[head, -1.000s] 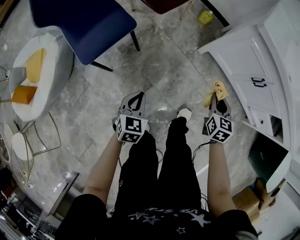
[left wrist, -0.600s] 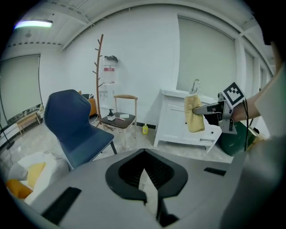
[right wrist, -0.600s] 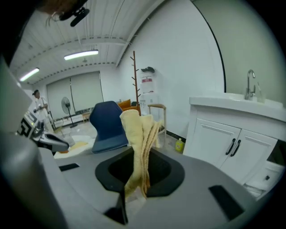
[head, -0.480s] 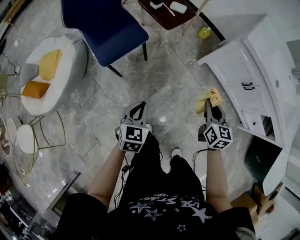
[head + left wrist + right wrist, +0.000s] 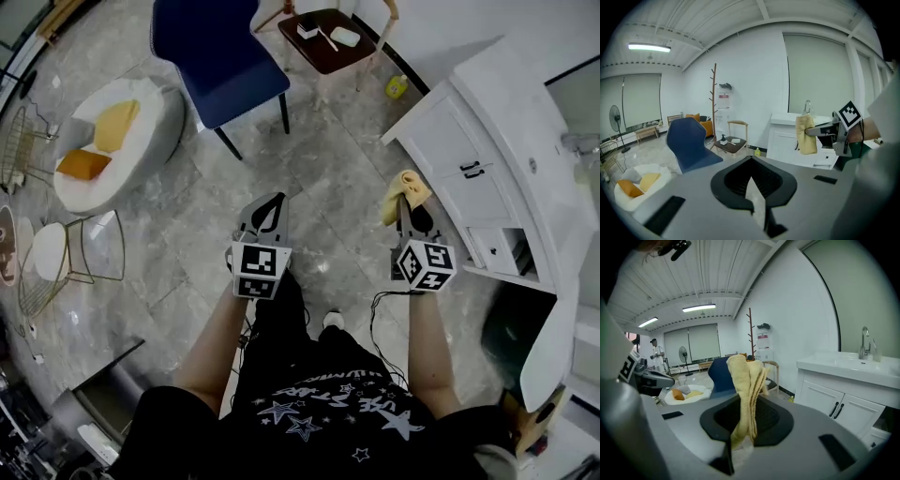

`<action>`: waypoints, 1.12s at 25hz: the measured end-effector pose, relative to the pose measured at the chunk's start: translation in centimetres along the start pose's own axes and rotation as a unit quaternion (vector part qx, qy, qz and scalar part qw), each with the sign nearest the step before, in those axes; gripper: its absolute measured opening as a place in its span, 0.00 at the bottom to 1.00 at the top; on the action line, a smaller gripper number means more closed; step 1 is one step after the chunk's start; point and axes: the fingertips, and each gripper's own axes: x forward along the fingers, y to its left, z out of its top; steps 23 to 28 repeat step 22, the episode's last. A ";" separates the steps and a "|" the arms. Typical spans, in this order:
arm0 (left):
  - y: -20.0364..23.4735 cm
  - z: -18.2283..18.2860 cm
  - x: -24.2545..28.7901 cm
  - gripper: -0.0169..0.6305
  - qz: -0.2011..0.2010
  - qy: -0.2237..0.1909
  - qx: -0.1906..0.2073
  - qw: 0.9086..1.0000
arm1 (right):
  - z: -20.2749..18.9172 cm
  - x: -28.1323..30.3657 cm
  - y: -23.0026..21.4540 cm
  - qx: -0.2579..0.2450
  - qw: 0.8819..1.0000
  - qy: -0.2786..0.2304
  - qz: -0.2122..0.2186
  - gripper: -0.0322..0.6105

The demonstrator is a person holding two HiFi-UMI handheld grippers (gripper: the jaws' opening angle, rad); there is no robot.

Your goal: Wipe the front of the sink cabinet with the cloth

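Observation:
A folded yellow cloth (image 5: 402, 191) stands up out of my right gripper (image 5: 406, 208), which is shut on it; in the right gripper view the cloth (image 5: 747, 389) rises between the closed jaws. The white sink cabinet (image 5: 467, 148) stands to the right, a short way from the cloth and not touching it. Its doors with dark handles (image 5: 837, 409) and the faucet (image 5: 864, 342) show in the right gripper view. My left gripper (image 5: 267, 216) hangs over the floor, shut with nothing in it (image 5: 753, 194). From the left gripper view, the cloth (image 5: 806, 135) hangs in front of the cabinet (image 5: 786, 140).
A blue chair (image 5: 220, 56) and a small dark side table (image 5: 328, 39) stand ahead. A white round seat with orange cushions (image 5: 108, 150) and wire stools (image 5: 56, 267) are to the left. A yellow bottle (image 5: 397, 86) sits at the cabinet's corner. The floor is grey marble tile.
The person has stepped forward and more of the cabinet top and the side table has come into view. Both grippers keep their pose, the cloth still held in the right one.

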 end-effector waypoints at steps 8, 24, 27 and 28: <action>-11.2 2.2 -8.2 0.05 -0.011 -0.042 0.003 0.999 | 0.1 -12.4 -1.7 -0.011 0.999 -0.032 0.024 0.15; -24.2 2.5 -20.0 0.05 0.019 -0.085 -0.010 0.996 | -4.3 -29.2 -4.9 -0.010 0.998 -0.044 0.043 0.15; -24.2 2.5 -20.0 0.05 0.019 -0.085 -0.010 0.996 | -4.3 -29.2 -4.9 -0.010 0.998 -0.044 0.043 0.15; -24.2 2.5 -20.0 0.05 0.019 -0.085 -0.010 0.996 | -4.3 -29.2 -4.9 -0.010 0.998 -0.044 0.043 0.15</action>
